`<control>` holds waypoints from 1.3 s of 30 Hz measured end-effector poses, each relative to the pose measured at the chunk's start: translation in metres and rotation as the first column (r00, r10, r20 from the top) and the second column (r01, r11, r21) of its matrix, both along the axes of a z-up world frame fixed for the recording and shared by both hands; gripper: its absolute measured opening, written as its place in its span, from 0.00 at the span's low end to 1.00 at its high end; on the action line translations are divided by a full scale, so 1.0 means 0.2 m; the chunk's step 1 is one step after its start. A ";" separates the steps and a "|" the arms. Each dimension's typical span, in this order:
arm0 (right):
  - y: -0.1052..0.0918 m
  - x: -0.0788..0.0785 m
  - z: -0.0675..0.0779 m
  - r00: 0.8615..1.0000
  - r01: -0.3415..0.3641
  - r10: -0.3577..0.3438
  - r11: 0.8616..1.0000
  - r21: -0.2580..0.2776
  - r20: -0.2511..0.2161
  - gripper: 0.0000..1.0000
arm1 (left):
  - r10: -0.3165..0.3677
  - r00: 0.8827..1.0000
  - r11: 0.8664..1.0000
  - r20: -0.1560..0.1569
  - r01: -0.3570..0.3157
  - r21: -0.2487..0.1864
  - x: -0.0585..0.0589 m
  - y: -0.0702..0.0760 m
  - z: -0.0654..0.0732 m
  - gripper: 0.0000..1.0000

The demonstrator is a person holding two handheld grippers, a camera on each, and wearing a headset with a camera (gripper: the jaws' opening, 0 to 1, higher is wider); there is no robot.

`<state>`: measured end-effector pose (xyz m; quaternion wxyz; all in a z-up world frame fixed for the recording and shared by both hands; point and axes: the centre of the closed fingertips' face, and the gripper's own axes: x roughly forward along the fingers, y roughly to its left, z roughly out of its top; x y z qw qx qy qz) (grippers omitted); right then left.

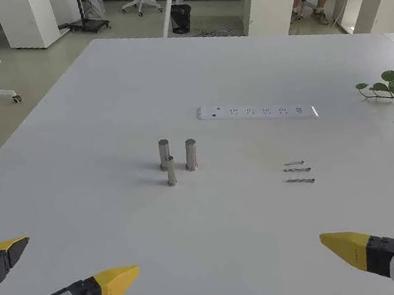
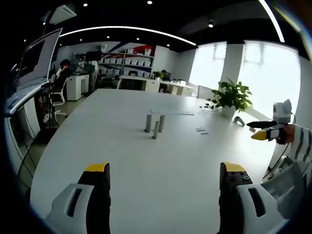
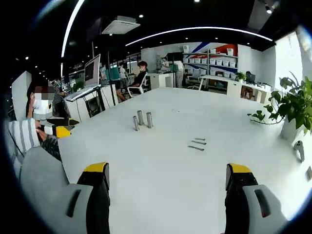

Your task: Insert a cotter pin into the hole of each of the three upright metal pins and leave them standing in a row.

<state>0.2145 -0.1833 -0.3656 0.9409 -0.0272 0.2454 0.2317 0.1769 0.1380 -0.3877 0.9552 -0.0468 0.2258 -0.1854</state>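
Three short upright metal pins (image 1: pixel 171 171) stand in a tight cluster mid-table, also visible in the left gripper view (image 2: pixel 155 129) and the right gripper view (image 3: pixel 141 117). Three small cotter pins (image 1: pixel 298 170) lie flat to their right, one behind another; they appear as thin slivers (image 3: pixel 197 143) in the right gripper view. My left gripper (image 1: pixel 71 262) hovers at the near left edge, open and holding nothing. My right gripper (image 1: pixel 382 220) hovers at the near right, open as well. Both are well short of the pins, with wide gaps between their yellow tips (image 2: pixel 165 170) (image 3: pixel 166 170).
A white power strip (image 1: pixel 257 111) lies beyond the pins. Leaves of a potted plant (image 1: pixel 390 84) reach in at the far right edge. The white table (image 1: pixel 105 101) is bare around the pins. Office chairs and desks stand past the table.
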 end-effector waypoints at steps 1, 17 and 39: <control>0.00 0.00 0.00 1.000 0.001 -0.001 1.000 -0.001 0.000 0.98 | -0.001 1.000 1.000 -0.003 0.001 -0.003 0.00 0.00 0.00 0.95; -0.05 0.03 0.04 0.998 0.032 -0.032 0.999 0.004 0.047 0.91 | -0.010 1.000 1.000 -0.003 0.010 -0.025 0.03 -0.02 0.01 0.90; -0.07 0.05 0.01 0.998 0.058 -0.058 0.998 0.014 0.040 0.97 | -0.007 1.000 0.999 -0.020 0.006 -0.033 0.05 0.00 0.02 0.85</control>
